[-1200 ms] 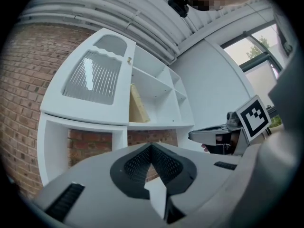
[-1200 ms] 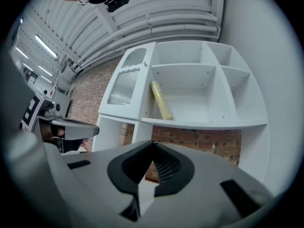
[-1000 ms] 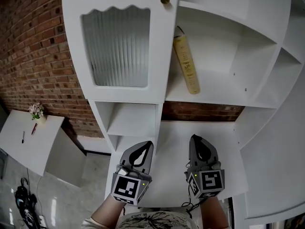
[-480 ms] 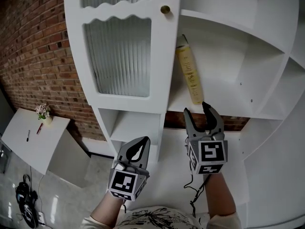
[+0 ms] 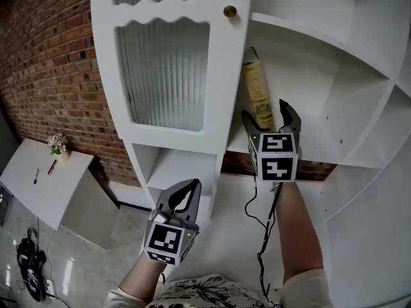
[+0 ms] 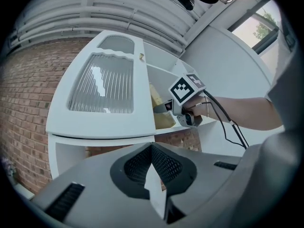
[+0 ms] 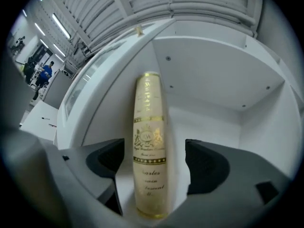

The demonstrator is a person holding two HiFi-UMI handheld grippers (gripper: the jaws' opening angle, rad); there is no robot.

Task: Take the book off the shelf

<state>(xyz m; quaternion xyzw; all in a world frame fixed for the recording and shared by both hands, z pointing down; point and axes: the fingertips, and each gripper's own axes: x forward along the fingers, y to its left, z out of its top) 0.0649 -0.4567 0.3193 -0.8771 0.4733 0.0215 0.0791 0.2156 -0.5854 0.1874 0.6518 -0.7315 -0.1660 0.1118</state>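
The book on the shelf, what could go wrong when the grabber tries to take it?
The right gripper has its jaws opening, with the book between them but not touched. The book stands tilted toward the cupboard's side wall, so a bump from one jaw might topple it. The jaws sit near its bottom end, and a tall book gripped that low might swing or slip off the shelf.

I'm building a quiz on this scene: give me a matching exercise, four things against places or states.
1 book
2 left gripper
3 right gripper
4 door knob

a low, fingers together
b gold, on the door
c cream, standing on the shelf
d up at the shelf

Pairs: 1-c, 2-a, 3-d, 4-b. The right gripper's fingers are opening, the book between them.
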